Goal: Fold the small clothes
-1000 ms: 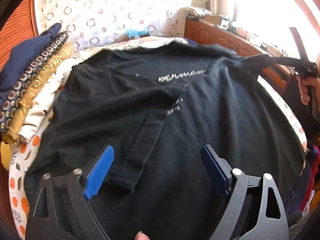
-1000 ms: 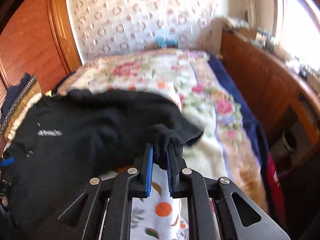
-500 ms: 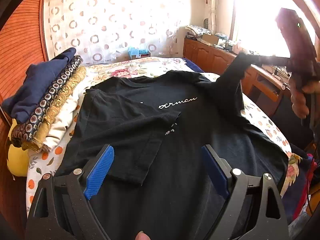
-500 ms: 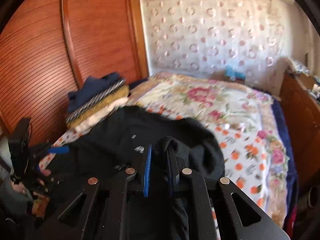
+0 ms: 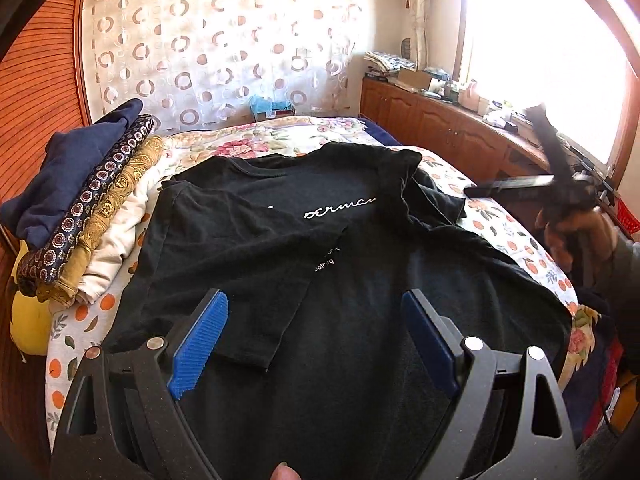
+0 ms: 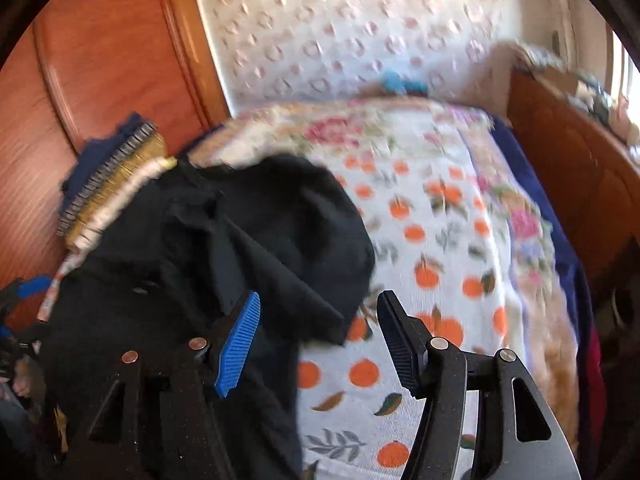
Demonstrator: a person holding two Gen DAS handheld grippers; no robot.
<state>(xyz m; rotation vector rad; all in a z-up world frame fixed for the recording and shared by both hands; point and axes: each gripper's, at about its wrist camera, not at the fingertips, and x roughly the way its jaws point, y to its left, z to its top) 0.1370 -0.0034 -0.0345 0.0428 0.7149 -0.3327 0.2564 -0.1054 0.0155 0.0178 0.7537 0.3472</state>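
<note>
1. At the far left of the left wrist view, a stack of folded clothes [image 5: 76,216] sat on the bed's edge against the ribbed wooden wardrobe [image 5: 36,92]: navy on top, then a dark circle-patterned piece, a gold one and a cream one.
2. Just beside the stack, the black T-shirt [image 5: 320,280] lay spread over the orange-print bedspread [image 5: 516,240], white script lettering facing up. Its left side, sleeve included, was folded in over the chest.
3. The left gripper [image 5: 316,344] hung over the shirt's lower part with its blue-padded fingers spread wide, holding nothing.
4. Farther right, the shirt's other sleeve lay folded back onto the body near the collar, rumpled.
5. At the right edge, the right gripper [image 5: 504,186] hovered above the bedspread beside the shirt, blurred in this view.
6. In the right wrist view, the right gripper [image 6: 320,340] showed its fingers parted and empty, the T-shirt [image 6: 260,240] below and left of them, the bedspread [image 6: 440,240] under the right finger.
7. Wooden cabinets [image 5: 440,128] ran along the right wall beneath a bright window [image 5: 540,60].
</note>
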